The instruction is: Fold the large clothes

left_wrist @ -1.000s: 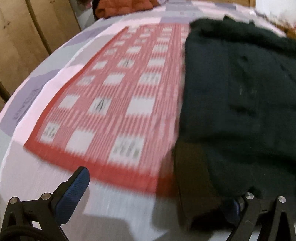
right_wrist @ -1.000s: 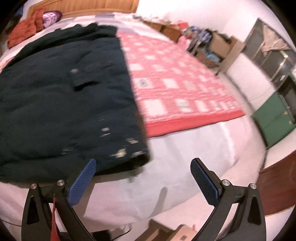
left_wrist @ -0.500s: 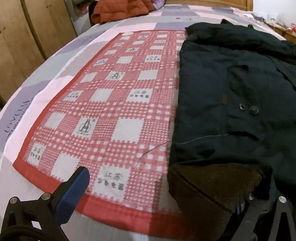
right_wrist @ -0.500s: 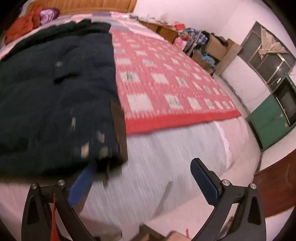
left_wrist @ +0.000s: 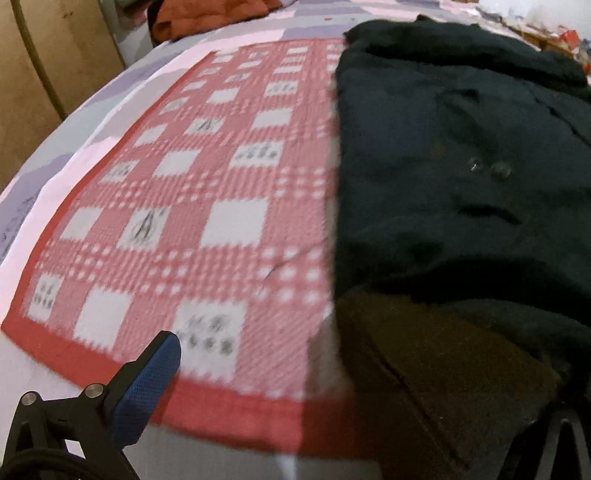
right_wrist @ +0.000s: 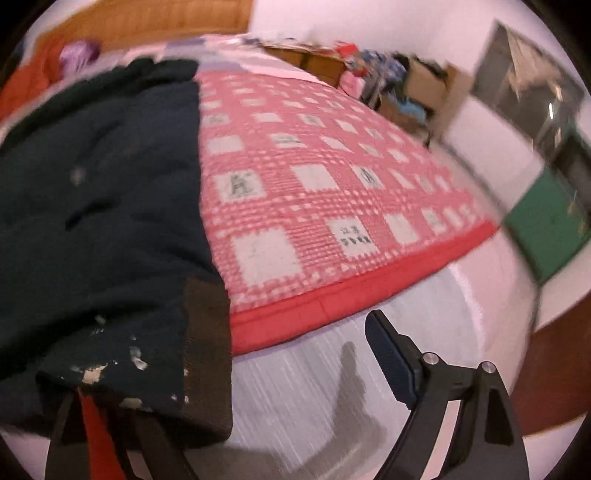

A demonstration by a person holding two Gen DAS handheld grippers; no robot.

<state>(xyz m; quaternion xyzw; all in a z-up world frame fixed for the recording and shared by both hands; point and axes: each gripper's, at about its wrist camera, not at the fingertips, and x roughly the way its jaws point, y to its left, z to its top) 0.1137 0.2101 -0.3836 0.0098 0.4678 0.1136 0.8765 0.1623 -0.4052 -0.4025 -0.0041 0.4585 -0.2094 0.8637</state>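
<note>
1. Dark coat (left_wrist: pixel 461 184) lies flat on the bed (right_wrist: pixel 332 387), half over a red checked blanket (left_wrist: pixel 207 206).
2. Left gripper (left_wrist: pixel 351 406) is spread, coat hem covering its right finger, no pinch visible.
3. Right gripper (right_wrist: pixel 258 380) is closing, brown hem corner (right_wrist: pixel 207 354) between its jaws, not squeezed.

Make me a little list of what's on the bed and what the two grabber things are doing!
garment: dark coat, spread on the bed
coat corner: brown lining turned up at the hem
under it: red checked blanket
far end: orange clothing
left gripper: only one blue pad shows, the coat hides the other side
right gripper: jaws closing, hem corner between them, not yet pinched
</note>
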